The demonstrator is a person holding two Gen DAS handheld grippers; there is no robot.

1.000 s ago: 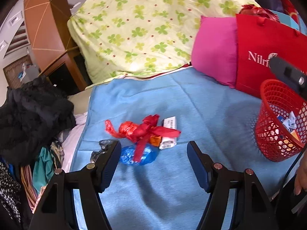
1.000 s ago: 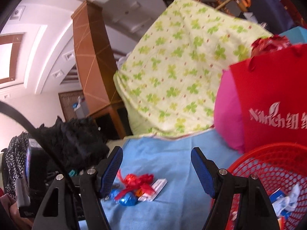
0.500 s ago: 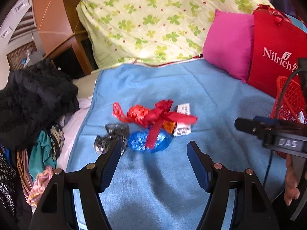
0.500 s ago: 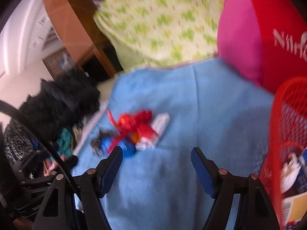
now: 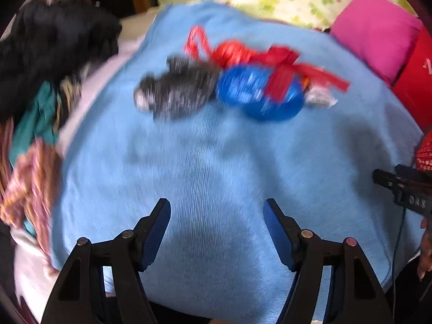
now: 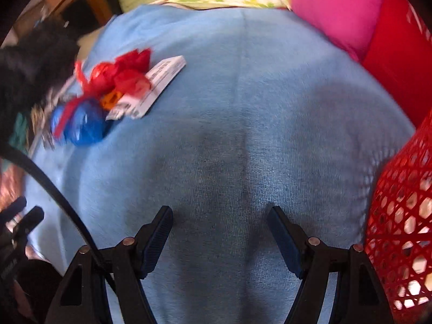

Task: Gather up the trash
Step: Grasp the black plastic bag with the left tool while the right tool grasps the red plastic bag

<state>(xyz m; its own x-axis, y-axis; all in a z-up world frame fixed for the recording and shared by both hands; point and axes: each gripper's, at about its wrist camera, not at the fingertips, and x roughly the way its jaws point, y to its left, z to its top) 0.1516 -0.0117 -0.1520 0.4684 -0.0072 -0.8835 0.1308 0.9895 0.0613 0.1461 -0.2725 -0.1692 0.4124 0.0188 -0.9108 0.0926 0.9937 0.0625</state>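
1. Blue-padded fingers on our left gripper [image 5: 216, 210] and right gripper [image 6: 220, 217] are standing apart, gripping nothing, over the blue blanket [image 5: 216, 167].
2. We are seeing the red mesh basket [image 6: 402, 216] sitting just right of the right gripper.
3. Farther off, trash is lying clustered on the blanket: grey wrapper [image 5: 175, 94], blue wrapper [image 5: 256, 94], red ribbon [image 5: 280, 75], white box [image 6: 159, 86].
4. Beyond, a pink pillow [image 5: 378, 32] is resting.
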